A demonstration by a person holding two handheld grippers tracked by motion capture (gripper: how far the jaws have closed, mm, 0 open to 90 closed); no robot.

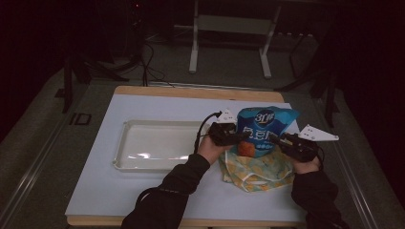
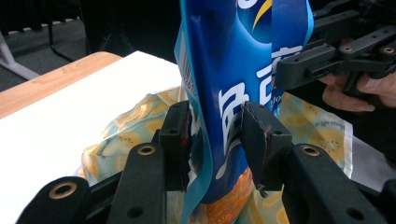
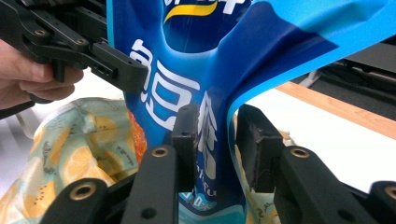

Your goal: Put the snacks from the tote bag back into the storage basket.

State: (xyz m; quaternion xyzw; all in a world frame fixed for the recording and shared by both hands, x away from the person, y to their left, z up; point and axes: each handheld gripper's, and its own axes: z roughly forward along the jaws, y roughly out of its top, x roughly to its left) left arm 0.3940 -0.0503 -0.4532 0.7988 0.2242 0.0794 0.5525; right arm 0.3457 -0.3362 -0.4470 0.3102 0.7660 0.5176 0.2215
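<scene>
A blue snack bag (image 1: 261,129) stands upright out of a yellow fruit-print cloth bag (image 1: 258,172) at the right of the table. My left gripper (image 1: 241,137) comes at it from the left and my right gripper (image 1: 274,139) from the right. In the left gripper view the left gripper (image 2: 216,126) has both pads against the blue snack bag (image 2: 229,70), low on its edge. In the right gripper view the right gripper (image 3: 217,126) pinches a creased fold of the snack bag (image 3: 187,56). The cloth bag (image 3: 79,149) lies crumpled beneath.
A shallow white tray (image 1: 125,143) sits left of centre on the white table cover (image 1: 143,191). The wooden table edge (image 1: 191,91) runs along the far side. Dark floor, cables and a metal stand (image 1: 229,28) lie beyond the table.
</scene>
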